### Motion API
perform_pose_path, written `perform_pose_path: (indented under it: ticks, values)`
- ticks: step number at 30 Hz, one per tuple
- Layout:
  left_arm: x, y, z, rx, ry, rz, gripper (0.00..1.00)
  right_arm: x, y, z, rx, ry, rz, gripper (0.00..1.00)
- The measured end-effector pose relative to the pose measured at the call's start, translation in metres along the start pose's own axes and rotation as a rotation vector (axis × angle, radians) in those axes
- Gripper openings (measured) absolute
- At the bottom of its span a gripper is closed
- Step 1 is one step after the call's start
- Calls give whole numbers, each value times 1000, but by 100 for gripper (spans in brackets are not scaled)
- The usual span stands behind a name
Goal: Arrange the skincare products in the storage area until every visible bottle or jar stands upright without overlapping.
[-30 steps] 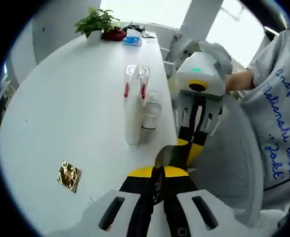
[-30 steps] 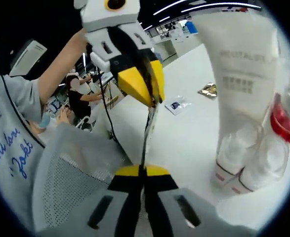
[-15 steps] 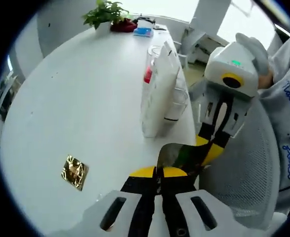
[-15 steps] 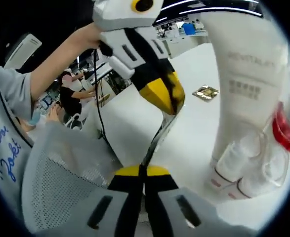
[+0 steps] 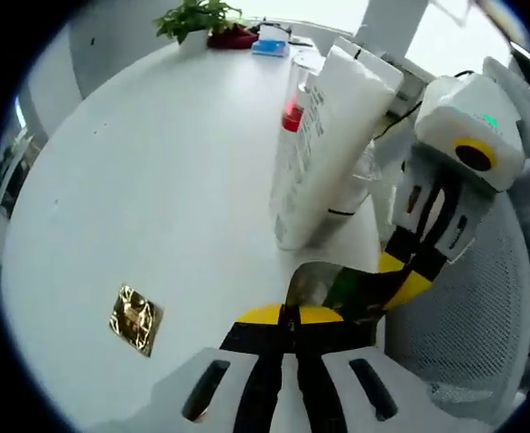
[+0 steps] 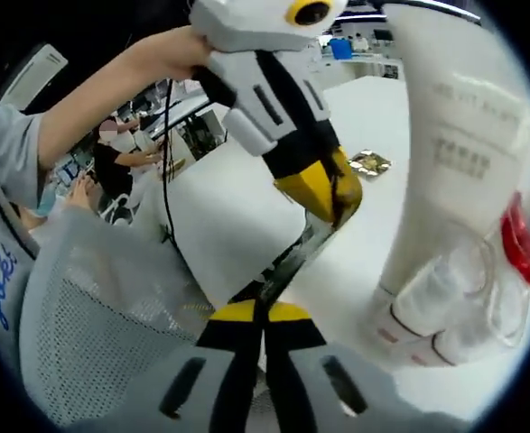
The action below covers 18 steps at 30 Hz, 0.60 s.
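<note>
A thin shiny sachet [image 5: 323,284] is stretched between both grippers. My left gripper [image 5: 292,317] is shut on its near end. The right gripper [image 5: 400,281] comes in from the right, its yellow tips closed on the far end. In the right gripper view the same sachet [image 6: 296,262] runs from my right gripper [image 6: 263,311] up to the left gripper [image 6: 334,197]. A tall white tube [image 5: 323,153] stands cap-down on the white table [image 5: 156,180], beside a clear bottle with a red cap [image 5: 293,113] and small clear bottles [image 5: 355,194]. The right gripper view has the tube [image 6: 454,153] close on the right.
A gold sachet [image 5: 135,318] lies flat on the table near the left gripper. A potted plant [image 5: 197,18] and a blue item [image 5: 272,47] sit at the far edge. A grey mesh chair [image 6: 93,334] is beside the table, and a person's hand [image 6: 170,54] holds the left gripper.
Both grippers, still joined by the sachet, have come closer to the white tube and bottles. The left gripper leans more steeply in the right gripper view.
</note>
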<state>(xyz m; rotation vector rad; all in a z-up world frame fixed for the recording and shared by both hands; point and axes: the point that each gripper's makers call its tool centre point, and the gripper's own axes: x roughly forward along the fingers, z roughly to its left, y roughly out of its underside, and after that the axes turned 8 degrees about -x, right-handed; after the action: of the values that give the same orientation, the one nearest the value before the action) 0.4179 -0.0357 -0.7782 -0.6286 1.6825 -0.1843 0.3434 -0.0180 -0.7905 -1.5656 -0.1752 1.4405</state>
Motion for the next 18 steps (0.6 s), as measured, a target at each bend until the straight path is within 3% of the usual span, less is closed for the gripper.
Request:
perform_pose_path:
  ticks: [11, 18]
  values:
    - [10, -1, 6, 14, -34, 1, 0, 2, 10, -8, -5, 41, 45, 2]
    - [17, 1, 9, 25, -54, 14, 0, 8, 18, -12, -87, 83, 112, 2]
